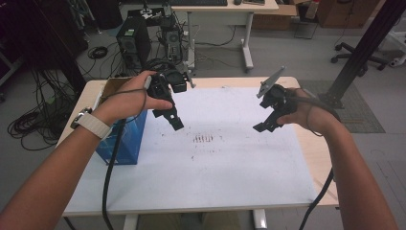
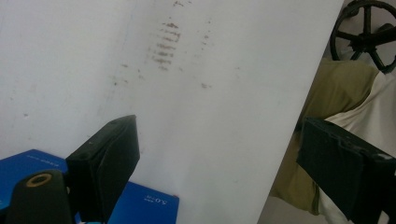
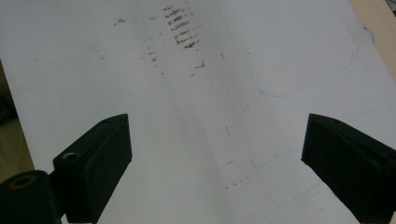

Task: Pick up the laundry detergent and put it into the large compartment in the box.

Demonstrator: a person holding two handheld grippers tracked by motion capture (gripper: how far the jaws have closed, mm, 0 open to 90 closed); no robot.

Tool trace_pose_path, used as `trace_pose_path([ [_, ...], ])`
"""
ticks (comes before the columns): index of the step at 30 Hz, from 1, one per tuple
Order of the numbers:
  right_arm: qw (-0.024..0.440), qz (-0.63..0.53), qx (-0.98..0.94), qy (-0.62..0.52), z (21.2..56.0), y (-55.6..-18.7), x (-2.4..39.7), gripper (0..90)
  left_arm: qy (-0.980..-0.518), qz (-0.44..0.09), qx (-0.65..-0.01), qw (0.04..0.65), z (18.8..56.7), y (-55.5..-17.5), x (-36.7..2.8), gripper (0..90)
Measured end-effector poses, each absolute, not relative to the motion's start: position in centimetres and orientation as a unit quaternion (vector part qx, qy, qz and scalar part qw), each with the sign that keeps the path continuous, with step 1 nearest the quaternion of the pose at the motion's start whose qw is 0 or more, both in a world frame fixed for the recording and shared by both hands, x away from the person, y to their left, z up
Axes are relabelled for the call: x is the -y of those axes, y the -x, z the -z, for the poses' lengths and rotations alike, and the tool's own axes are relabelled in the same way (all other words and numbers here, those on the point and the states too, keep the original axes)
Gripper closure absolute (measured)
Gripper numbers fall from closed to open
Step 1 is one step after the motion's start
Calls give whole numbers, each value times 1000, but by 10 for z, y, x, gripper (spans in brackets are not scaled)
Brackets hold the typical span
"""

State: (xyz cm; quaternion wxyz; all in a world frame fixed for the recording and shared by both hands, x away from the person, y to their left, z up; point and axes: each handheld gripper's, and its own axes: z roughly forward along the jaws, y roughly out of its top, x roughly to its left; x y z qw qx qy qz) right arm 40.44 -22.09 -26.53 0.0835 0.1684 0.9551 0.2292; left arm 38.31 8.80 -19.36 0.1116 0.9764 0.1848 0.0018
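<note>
I hold both grippers in the air over a white sheet (image 1: 215, 158) that covers the table. My left gripper (image 1: 173, 122) hangs above the sheet's left part, jaws open and empty; in the left gripper view (image 2: 219, 158) they stand wide apart over bare white paper. My right gripper (image 1: 263, 125) hovers over the right part, tilted down and inward, also open with nothing between its jaws (image 3: 217, 158). A patch of brown smudge marks (image 1: 203, 139) lies on the sheet between the two grippers, also seen in the gripper views (image 2: 163, 44) (image 3: 182, 30).
A blue box (image 1: 122, 141) with an open cardboard top stands at the table's left edge under my left wrist. Beyond the table are a computer tower (image 1: 134, 40), cables on the floor, a desk (image 1: 225, 9) and an office chair base (image 1: 359, 55).
</note>
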Motion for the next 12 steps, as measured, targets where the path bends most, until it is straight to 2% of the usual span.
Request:
trace_pose_path([
  [12, 83, -229, -955, -170, 266, -404, 222, 86, -976, -1, -185, 111, 194, -385, -88, 133],
])
